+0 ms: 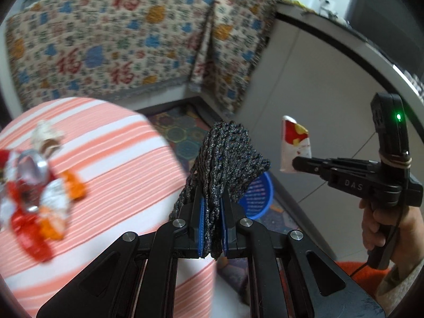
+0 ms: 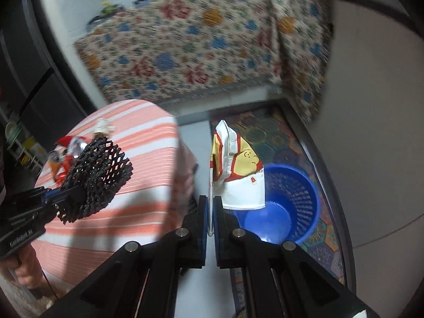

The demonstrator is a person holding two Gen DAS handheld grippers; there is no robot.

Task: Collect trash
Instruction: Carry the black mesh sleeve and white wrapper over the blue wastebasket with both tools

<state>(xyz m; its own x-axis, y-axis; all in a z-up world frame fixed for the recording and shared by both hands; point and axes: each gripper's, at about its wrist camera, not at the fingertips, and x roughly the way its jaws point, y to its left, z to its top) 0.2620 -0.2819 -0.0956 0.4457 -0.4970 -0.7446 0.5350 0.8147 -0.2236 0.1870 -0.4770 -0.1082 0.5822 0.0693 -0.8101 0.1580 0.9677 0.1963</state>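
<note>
With the left gripper [image 1: 212, 206] clamping black foam netting [image 1: 225, 159] and the right gripper [image 2: 210, 217] pinching a white-and-red paper wrapper [image 2: 238, 169], both loads should hang squarely over the blue plastic basket [image 2: 304, 201] before release.

A round table under an orange-and-white striped cloth [image 1: 106, 159] fills the lower left. Behind it, a patterned cloth [image 1: 119, 39] with red characters and blue and orange motifs drapes over furniture and hangs down to the floor. A mat of coloured hexagons [image 2: 278, 137] lies on the floor beside a pale wall [image 1: 312, 79]. Small blurred items sit on a counter [image 1: 304, 2] at upper right.
</note>
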